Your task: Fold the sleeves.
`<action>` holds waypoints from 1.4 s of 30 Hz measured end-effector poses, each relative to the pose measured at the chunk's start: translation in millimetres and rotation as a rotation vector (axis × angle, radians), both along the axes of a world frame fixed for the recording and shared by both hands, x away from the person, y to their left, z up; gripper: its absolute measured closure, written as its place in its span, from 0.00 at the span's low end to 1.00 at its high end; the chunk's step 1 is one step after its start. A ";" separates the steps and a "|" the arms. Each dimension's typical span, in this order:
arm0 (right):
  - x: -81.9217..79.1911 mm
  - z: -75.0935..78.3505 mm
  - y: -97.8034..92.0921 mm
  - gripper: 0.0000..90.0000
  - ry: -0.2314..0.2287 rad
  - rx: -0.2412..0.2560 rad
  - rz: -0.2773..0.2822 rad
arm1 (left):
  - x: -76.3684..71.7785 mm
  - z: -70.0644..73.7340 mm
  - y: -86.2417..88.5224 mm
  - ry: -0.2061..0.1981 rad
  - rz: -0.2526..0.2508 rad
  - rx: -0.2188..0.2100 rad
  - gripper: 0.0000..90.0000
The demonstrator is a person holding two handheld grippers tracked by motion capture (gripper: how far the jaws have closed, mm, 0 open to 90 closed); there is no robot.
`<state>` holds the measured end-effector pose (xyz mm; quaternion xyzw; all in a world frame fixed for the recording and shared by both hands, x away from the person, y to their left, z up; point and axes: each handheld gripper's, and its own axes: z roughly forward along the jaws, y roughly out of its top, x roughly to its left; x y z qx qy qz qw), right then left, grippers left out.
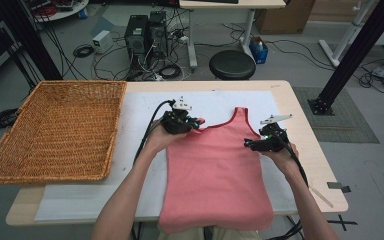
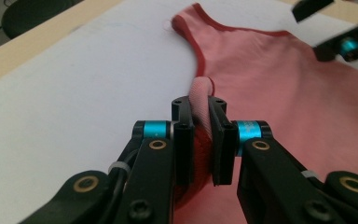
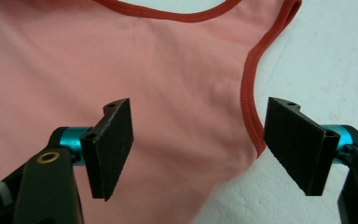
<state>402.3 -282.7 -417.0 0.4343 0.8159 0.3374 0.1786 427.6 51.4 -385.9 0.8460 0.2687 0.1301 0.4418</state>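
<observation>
The table (image 1: 300, 150) is carrying a white mat (image 1: 130, 165), and a wicker basket (image 1: 55, 130) is sitting on its left end, overhanging the edge. A salmon-pink tank top (image 1: 215, 170) is lying flat on the mat, its long axis running from the person toward the far edge, with the neckline and straps pointing away and the hem hanging over the near edge, where it is cut off from the high view. The left gripper (image 2: 199, 135) is pinching the top's left shoulder strap between its closed fingers (image 2: 182, 140), bunching the cloth so that the strap's shape is hard to make out. The right gripper (image 3: 198, 144) is hovering over the right armhole with its fingers (image 3: 114, 144) spread wide, holding nothing; the red-trimmed edge is running between them.
</observation>
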 end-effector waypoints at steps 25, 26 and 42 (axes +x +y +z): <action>-3.3 3.4 7.9 0.27 -0.003 0.003 0.023 | -77.3 -37.0 -2.0 0.037 -0.084 0.034 0.59; -3.2 3.5 8.3 0.27 -0.004 0.004 0.024 | -76.5 -40.3 -4.8 0.039 -0.082 0.061 0.59; -0.1 8.8 6.6 0.27 -0.020 0.027 0.019 | -95.5 -40.0 -2.7 0.053 -0.154 0.044 0.92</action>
